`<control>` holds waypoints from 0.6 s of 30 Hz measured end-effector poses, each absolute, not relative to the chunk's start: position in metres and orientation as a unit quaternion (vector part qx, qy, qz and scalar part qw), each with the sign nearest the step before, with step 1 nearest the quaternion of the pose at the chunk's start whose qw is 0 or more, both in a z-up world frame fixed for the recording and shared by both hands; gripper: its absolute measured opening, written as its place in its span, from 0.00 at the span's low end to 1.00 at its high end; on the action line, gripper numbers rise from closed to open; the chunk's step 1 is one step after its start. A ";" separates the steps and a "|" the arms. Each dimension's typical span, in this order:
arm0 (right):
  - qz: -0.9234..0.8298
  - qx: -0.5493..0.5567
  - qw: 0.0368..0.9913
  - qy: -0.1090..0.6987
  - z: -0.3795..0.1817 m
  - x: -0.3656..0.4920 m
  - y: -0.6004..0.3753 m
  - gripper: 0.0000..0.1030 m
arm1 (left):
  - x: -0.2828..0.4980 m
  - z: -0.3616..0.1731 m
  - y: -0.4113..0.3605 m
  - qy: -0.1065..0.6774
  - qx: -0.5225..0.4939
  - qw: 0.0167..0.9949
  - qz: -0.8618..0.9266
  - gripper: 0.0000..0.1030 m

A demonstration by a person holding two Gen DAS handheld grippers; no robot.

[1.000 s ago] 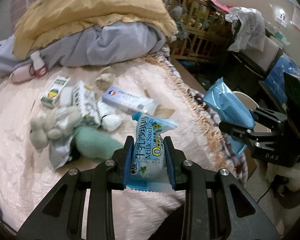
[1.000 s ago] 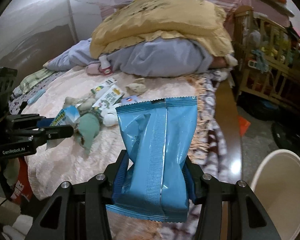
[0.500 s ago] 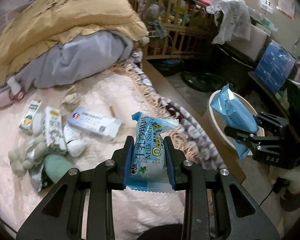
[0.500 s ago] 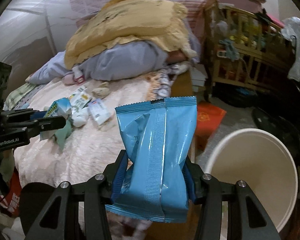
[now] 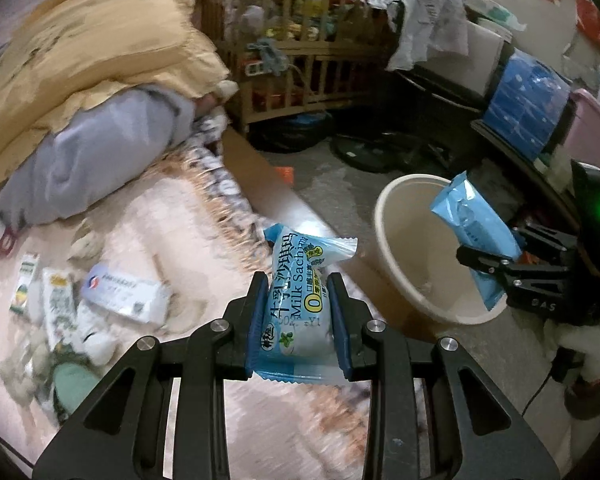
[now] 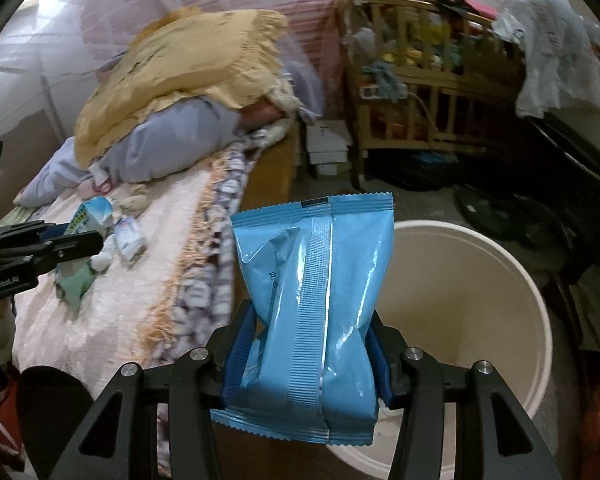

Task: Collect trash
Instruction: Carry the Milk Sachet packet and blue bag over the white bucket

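Observation:
My left gripper (image 5: 298,322) is shut on a light blue milk-candy wrapper (image 5: 300,300), held above the bed's right edge. My right gripper (image 6: 306,360) is shut on a plain blue snack bag (image 6: 314,308), held over the near rim of a cream round bin (image 6: 480,280). In the left wrist view the bin (image 5: 400,240) stands on the floor beside the bed, and the right gripper (image 5: 488,256) holds the blue bag (image 5: 472,232) over its right side. Several small boxes and wrappers (image 5: 120,292) lie on the pink bedspread (image 5: 172,216).
A yellow and grey pile of bedding (image 5: 80,92) fills the back of the bed. A wooden crib (image 5: 300,52) stands behind. Dark furniture with a blue box (image 5: 528,104) lines the right side. A fan lies on the grey floor (image 5: 340,184).
Both grippers have swung right, away from the bed and toward the bin. The blue bag now hangs over the bin's opening. Both grips are unchanged.

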State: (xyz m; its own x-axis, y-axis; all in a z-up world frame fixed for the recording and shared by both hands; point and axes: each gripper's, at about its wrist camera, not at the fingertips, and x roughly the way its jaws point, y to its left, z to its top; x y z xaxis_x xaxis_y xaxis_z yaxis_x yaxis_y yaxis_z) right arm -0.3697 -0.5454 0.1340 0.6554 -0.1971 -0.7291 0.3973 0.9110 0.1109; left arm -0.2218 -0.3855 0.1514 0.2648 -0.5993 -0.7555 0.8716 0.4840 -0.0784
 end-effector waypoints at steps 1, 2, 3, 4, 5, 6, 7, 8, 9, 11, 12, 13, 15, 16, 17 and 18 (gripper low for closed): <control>-0.170 0.133 0.899 0.381 0.133 -0.372 -0.549 0.48 | -0.224 0.152 -0.390 0.377 0.182 0.772 -0.479 0.27; -0.174 0.135 0.898 0.381 0.132 -0.375 -0.552 0.48 | -0.227 0.152 -0.398 0.376 0.184 0.768 -0.485 0.27; -0.180 0.139 0.896 0.382 0.131 -0.378 -0.556 0.48 | -0.229 0.151 -0.403 0.376 0.185 0.765 -0.490 0.27; -0.183 0.142 0.894 0.382 0.130 -0.380 -0.561 0.48 | -0.233 0.151 -0.411 0.376 0.188 0.760 -0.496 0.27; -0.188 0.145 0.893 0.383 0.129 -0.382 -0.564 0.48 | -0.236 0.150 -0.416 0.376 0.189 0.757 -0.500 0.27; -0.192 0.148 0.891 0.384 0.127 -0.384 -0.568 0.48 | -0.239 0.149 -0.422 0.377 0.190 0.753 -0.505 0.27; -0.197 0.152 0.889 0.386 0.125 -0.386 -0.571 0.48 | -0.242 0.148 -0.428 0.378 0.191 0.749 -0.510 0.27; -0.202 0.155 0.886 0.388 0.123 -0.389 -0.575 0.48 | -0.245 0.147 -0.435 0.380 0.190 0.744 -0.516 0.27; -0.204 0.156 0.885 0.388 0.122 -0.390 -0.578 0.48 | -0.247 0.146 -0.439 0.382 0.189 0.740 -0.520 0.27; -0.211 0.160 0.881 0.391 0.119 -0.394 -0.583 0.48 | -0.253 0.143 -0.450 0.386 0.188 0.732 -0.529 0.27; -0.215 0.161 0.879 0.393 0.117 -0.398 -0.586 0.48 | -0.255 0.142 -0.454 0.388 0.188 0.729 -0.532 0.27; -0.218 0.162 0.878 0.394 0.116 -0.400 -0.588 0.48 | -0.258 0.141 -0.458 0.389 0.188 0.726 -0.535 0.27; -0.225 0.165 0.874 0.397 0.114 -0.403 -0.593 0.48 | -0.263 0.138 -0.467 0.392 0.186 0.720 -0.541 0.27; -0.229 0.167 0.873 0.398 0.113 -0.406 -0.596 0.49 | -0.264 0.137 -0.470 0.392 0.186 0.718 -0.544 0.27; -0.231 0.169 0.871 0.398 0.112 -0.407 -0.597 0.49 | -0.266 0.136 -0.475 0.394 0.183 0.715 -0.548 0.27; -0.235 0.172 0.870 0.399 0.111 -0.410 -0.601 0.49 | -0.268 0.135 -0.478 0.397 0.181 0.713 -0.549 0.27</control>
